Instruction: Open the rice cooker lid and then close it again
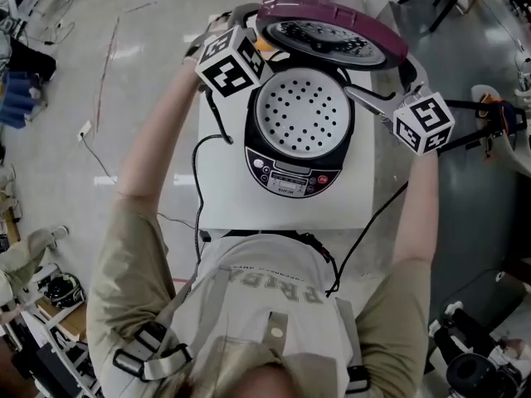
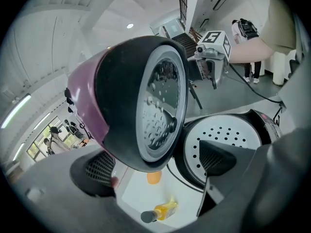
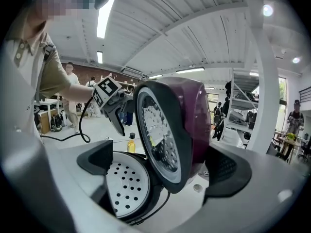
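From the head view, the rice cooker [image 1: 294,168] sits on a white counter [image 1: 224,201] with its control panel turned toward the person. Its purple lid [image 1: 332,36] stands raised on the hinge at the far side. The lid's broad span runs left to right, and its metal inner plate faces back over the perforated tray [image 1: 303,110]. The left gripper [image 1: 255,25] is at the lid's left edge and the right gripper [image 1: 388,81] at its right edge.

In the left gripper view the lid is nearly upright between the spread fingers [image 2: 99,169]. They are released, the far one well clear of the lid. A yellow bottle [image 2: 163,210] lies on the counter beyond.

The right gripper view shows the same from the other side. The fingers [image 3: 97,161] are parted and not clamped, and the lid's edge rises between them.
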{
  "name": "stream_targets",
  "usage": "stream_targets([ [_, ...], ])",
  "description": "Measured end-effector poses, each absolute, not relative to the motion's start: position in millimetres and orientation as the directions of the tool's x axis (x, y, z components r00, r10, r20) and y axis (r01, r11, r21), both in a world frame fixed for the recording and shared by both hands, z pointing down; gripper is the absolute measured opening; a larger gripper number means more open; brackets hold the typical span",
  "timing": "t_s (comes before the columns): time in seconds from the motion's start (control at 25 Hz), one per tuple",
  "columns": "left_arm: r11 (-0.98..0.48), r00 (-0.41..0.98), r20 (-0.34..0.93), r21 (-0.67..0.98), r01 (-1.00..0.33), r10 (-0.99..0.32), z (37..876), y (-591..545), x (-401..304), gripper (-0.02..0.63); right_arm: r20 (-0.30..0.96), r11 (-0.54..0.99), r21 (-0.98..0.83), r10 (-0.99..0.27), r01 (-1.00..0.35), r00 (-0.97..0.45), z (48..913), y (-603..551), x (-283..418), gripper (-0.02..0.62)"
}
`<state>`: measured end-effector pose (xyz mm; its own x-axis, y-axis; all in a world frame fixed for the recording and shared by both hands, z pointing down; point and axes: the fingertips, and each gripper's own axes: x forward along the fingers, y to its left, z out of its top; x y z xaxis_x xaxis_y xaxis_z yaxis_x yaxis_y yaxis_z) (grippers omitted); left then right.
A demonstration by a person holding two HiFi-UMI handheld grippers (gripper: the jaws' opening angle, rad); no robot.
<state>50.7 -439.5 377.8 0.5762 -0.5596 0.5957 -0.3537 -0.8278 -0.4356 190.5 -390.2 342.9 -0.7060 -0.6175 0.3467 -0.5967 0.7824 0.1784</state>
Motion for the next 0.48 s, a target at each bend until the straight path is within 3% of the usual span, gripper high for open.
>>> stream_targets([
  [0.48,-0.839,0.572,0.616,-0.440,-0.320,-0.541,385,-410,45,0.552,0.387,0.786,0.239,-0.616,-0.570,-0.686,353,-362,187,0.566],
])
